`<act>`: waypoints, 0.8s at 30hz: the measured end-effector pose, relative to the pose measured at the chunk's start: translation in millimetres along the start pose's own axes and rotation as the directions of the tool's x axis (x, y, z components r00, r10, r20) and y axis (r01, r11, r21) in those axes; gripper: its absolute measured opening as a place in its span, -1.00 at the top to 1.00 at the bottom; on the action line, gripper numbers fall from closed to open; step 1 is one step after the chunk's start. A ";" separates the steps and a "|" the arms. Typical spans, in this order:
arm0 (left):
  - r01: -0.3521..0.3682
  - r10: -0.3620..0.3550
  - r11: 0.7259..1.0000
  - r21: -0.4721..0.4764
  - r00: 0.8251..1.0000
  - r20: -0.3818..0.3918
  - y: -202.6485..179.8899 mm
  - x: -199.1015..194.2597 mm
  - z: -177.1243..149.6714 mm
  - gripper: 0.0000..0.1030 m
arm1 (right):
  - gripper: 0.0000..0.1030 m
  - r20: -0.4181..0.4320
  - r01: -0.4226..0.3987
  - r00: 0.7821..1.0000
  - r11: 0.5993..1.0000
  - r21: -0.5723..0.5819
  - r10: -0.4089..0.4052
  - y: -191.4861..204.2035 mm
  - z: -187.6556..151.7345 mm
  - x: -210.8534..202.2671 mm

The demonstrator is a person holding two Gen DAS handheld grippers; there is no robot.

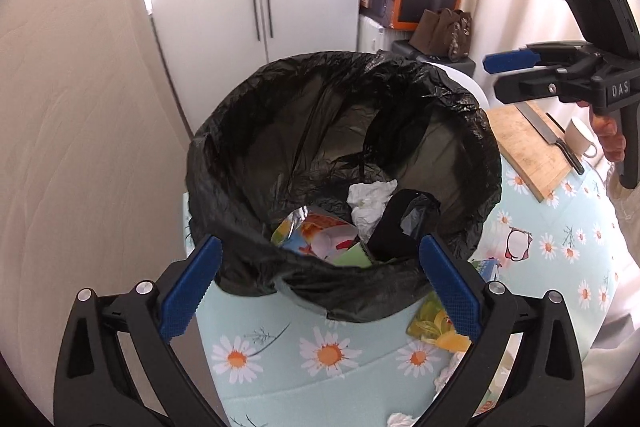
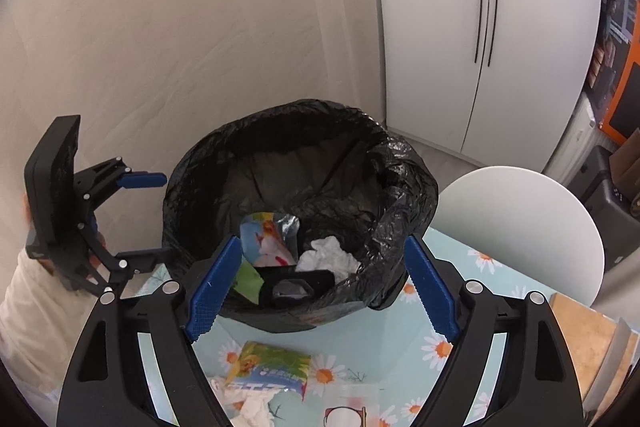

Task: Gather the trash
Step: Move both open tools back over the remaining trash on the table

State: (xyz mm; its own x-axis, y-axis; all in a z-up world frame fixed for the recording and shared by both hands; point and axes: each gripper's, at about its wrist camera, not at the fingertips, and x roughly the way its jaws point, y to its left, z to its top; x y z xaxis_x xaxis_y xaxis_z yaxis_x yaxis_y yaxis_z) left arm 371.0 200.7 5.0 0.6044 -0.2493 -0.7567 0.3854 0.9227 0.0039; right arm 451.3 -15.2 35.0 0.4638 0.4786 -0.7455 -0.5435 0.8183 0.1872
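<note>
Your left gripper (image 1: 318,283) hangs at the near rim of the black-lined trash bin (image 1: 344,163), its fingers spread wide with nothing pinched between them. Inside the bin lie a colourful wrapper (image 1: 308,231), crumpled white tissue (image 1: 370,201) and a black item, perhaps a bag. Your right gripper (image 2: 322,291) sits over the bin's near edge, fingers apart and empty. On the daisy-print table (image 2: 472,267), a snack packet (image 2: 272,367) and tissue (image 2: 252,407) lie just below it.
</note>
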 end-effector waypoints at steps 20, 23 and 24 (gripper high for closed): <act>-0.082 0.076 0.992 -0.096 0.995 -0.068 -65.0 -56.0 -79.7 -0.88 | -0.66 -0.051 -0.032 0.998 0.997 -0.063 0.029 8.0 -75.8 -39.9; -0.079 0.070 0.991 -0.105 0.994 -0.080 -76.3 -58.8 -90.3 -0.88 | -0.67 -0.064 -0.046 0.997 0.996 -0.070 0.042 8.4 -85.7 -43.5; -0.076 0.067 0.991 -0.110 0.994 -0.082 -79.7 -59.7 -93.8 -0.88 | -0.67 -0.069 -0.047 0.997 0.996 -0.072 0.042 8.3 -89.2 -44.0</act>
State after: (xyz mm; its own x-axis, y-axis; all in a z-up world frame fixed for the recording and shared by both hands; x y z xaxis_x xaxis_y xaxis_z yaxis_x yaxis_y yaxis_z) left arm 238.8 169.7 -11.5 0.5695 -0.1620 -0.8058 0.2593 0.9657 -0.0109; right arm 363.9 -57.9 12.3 0.3914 0.4892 -0.7794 -0.6134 0.7701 0.1753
